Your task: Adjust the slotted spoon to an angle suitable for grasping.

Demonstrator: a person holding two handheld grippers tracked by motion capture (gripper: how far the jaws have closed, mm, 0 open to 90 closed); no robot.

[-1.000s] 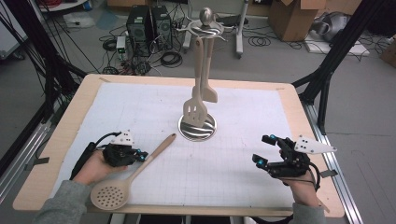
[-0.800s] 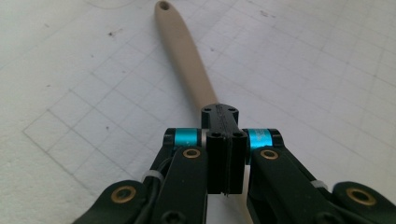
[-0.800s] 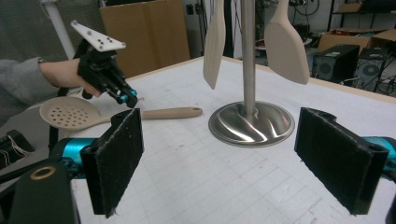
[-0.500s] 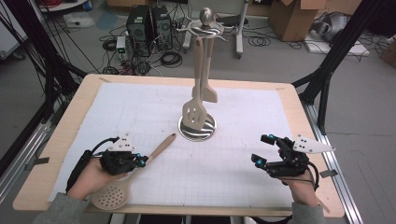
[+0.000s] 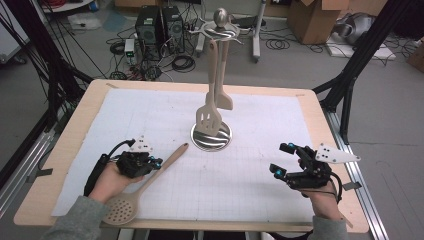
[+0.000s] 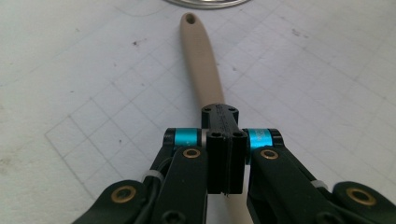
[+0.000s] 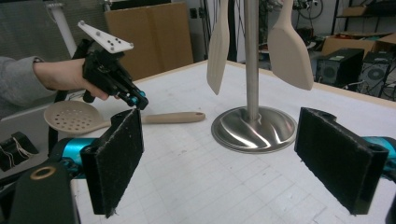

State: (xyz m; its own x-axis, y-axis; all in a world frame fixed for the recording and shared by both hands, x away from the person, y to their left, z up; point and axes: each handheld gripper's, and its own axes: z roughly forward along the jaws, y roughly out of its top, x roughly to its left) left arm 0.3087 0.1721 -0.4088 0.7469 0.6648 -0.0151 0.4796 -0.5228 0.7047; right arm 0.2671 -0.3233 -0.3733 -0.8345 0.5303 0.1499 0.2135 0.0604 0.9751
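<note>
A beige perforated skimmer (image 5: pixel 121 210) lies on the white grid mat, its handle (image 6: pixel 201 60) pointing toward the metal utensil stand (image 5: pixel 211 136). My left gripper (image 5: pixel 156 163) is over the middle of that handle with its jaws shut together; the handle passes beneath them and nothing shows between the pads. From the right gripper view the left gripper (image 7: pixel 137 101) hovers just above the skimmer (image 7: pixel 74 116). My right gripper (image 5: pixel 279 159) rests at the mat's right side, open, with nothing between its pads (image 7: pixel 116 154).
A slotted spatula (image 5: pixel 209 117) and a solid spatula (image 5: pixel 223 100) hang from the stand, above its round base (image 7: pixel 254 128). The wooden table's edge (image 5: pixel 320 115) frames the mat. Cables, computers and boxes sit on the floor beyond.
My left gripper has shifted right, from beside the skimmer's handle to over it. The skimmer and the right gripper have stayed where they were.
</note>
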